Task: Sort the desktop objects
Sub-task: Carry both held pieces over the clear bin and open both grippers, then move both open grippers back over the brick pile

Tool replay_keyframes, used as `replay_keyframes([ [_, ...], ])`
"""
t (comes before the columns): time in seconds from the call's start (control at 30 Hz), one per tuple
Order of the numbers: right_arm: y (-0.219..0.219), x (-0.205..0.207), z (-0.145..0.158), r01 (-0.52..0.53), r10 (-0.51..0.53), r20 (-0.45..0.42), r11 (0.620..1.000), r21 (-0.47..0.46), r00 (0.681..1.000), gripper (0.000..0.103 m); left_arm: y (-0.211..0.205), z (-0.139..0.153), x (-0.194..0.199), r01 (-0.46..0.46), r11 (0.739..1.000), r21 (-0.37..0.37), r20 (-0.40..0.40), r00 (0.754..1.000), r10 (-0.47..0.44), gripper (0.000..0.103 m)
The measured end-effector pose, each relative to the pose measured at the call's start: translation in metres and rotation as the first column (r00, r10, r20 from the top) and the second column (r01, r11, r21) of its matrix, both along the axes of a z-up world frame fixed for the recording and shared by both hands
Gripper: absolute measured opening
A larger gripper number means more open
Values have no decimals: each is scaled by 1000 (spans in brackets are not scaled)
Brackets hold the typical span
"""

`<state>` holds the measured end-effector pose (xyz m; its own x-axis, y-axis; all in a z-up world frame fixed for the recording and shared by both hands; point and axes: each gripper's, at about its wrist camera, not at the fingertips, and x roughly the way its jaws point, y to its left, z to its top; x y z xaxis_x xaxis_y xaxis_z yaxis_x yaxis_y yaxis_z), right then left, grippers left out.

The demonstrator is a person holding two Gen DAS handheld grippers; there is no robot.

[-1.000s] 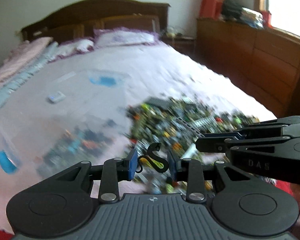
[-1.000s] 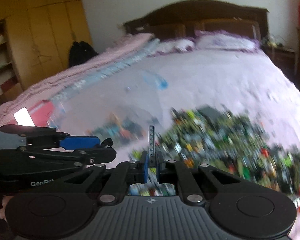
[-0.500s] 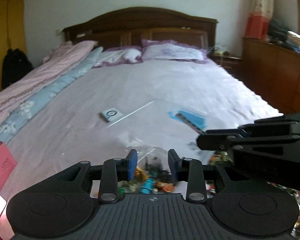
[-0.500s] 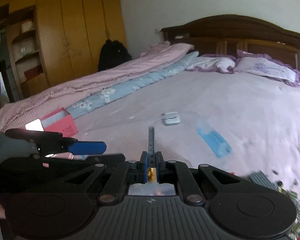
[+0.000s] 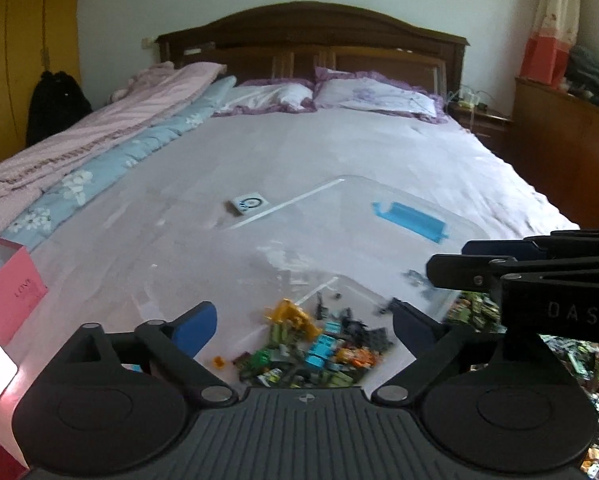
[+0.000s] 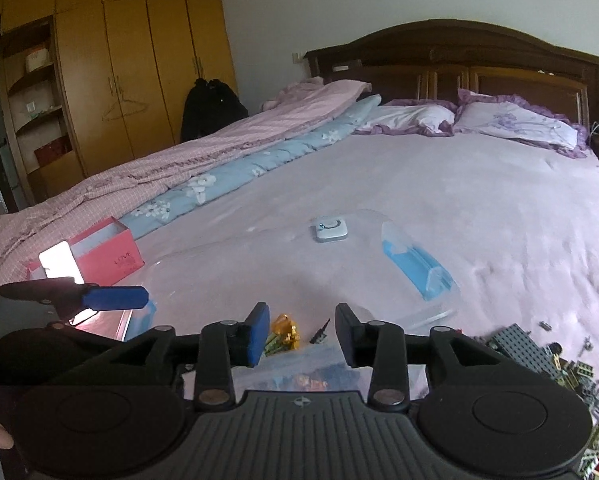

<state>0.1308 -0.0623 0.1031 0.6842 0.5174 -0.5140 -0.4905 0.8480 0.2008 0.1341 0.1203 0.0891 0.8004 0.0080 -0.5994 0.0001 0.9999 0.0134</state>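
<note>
Over a pink-sheeted bed, both hand-held grippers spread wide, nothing between the pads. Left gripper poised above a clear plastic bin holding a small heap of sorted building-block pieces — yellow, turquoise, green, orange and dark grey among them. Right gripper just beside it, above the same bin, with a yellow piece and a small dark piece visible between its blue-padded fingers. Right gripper's side profile crossing the right edge of the left wrist view; left gripper's blue pad jutting in at the left of the right wrist view.

Unsorted pile of small bricks spread over the sheet at the right, near the bin, a dark grey baseplate on its near edge. Clear lid with a blue latch lying flat farther up the bed — a small white device beside it. Pink box marked LOVE, open, at the left edge of the bed beside a folded pink and blue quilt. Purple-frilled pillows against a dark wooden headboard.
</note>
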Motion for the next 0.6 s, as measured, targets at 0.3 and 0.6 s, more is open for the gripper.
replay_keyframes([
  [0.3, -29, -27, -5, 50, -50, -19, 999, -3, 999, 47, -35, -4, -15, 65, 998, 17, -39, 997, -64, 103],
  [0.6, -54, -41, -24, 108, -108, -74, 994, -4, 991, 52, -55, -14, -25, 96, 995, 41, -75, 993, -93, 103],
])
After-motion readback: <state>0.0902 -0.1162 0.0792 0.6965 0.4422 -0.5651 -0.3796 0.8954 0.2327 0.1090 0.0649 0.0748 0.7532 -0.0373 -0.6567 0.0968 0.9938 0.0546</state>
